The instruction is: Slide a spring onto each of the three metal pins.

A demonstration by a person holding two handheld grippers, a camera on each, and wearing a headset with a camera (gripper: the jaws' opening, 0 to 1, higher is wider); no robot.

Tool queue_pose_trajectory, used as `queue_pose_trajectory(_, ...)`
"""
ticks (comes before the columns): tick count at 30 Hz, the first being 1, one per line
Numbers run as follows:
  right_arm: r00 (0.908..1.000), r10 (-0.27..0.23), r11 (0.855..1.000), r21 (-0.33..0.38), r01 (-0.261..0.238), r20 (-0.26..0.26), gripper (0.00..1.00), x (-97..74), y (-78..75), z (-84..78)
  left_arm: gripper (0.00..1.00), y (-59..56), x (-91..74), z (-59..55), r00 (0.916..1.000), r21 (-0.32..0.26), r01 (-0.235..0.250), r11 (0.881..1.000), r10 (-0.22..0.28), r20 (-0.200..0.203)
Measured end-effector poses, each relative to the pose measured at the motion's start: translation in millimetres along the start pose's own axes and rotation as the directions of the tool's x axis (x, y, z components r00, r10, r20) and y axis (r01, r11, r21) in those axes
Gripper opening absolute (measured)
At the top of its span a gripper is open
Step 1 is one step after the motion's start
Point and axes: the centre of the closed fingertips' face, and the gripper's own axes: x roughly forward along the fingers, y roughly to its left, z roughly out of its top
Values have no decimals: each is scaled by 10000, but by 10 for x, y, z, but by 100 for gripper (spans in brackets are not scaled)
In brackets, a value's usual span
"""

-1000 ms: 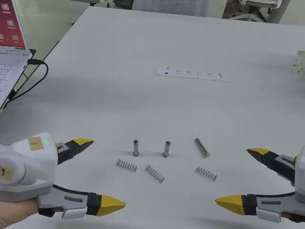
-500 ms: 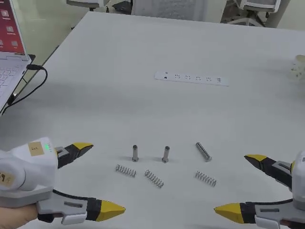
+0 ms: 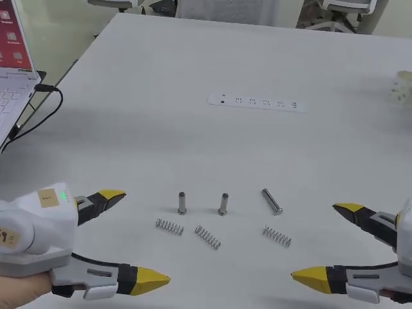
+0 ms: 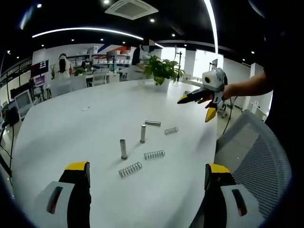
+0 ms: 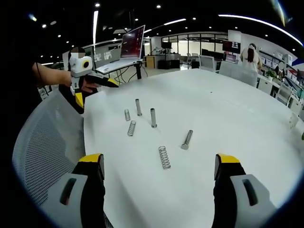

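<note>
Two metal pins (image 3: 182, 202) (image 3: 223, 204) stand upright on the white table (image 3: 193, 141), and a third pin (image 3: 271, 201) lies on its side to their right. Three loose springs (image 3: 169, 225) (image 3: 208, 236) (image 3: 277, 235) lie just in front of the pins, one near each. My left gripper (image 3: 143, 236) is open, left of the row with nothing between its jaws. My right gripper (image 3: 315, 241) is open at the right, also holding nothing. In the left gripper view the standing pins (image 4: 123, 149) and the springs (image 4: 130, 169) lie ahead, with the right gripper (image 4: 204, 97) beyond them.
A white power strip (image 3: 256, 102) lies farther back on the table. A laptop (image 3: 13, 58) with a black cable (image 3: 38, 109) sits at the left edge. A small pale object (image 3: 402, 87) is at the far right. A mesh chair (image 4: 256, 156) stands by the near edge.
The head view has shifted slightly. Pins, springs and both open grippers stay where they were.
</note>
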Motion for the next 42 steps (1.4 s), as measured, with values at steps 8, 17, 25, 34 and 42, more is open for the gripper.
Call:
queue_pose_trajectory(8,10000,-40,10000,65,40,-33,98,-10,5,-18,98,0,-1,-26,10000,-63,-2,10000,2,-32)
queue_pose_trajectory(17,10000,45,9999,106,-45,-31,97,21,22,-10,98,-15,0,-11,10000,-51,1,10000,-1,1)
queue_pose_trajectory(25,9996,189,9998,94,-187,-194,97,35,58,-35,98,-11,10,18,10000,20,37,10000,-37,69)
queue_pose_trajectory(34,9998,156,9997,206,-158,107,97,5,75,15,98,-32,19,46,9992,236,152,9996,-160,369)
queue_pose_trajectory(42,9993,366,9993,56,-366,-32,99,41,142,-15,98,-7,18,60,9994,175,122,9998,-127,312)
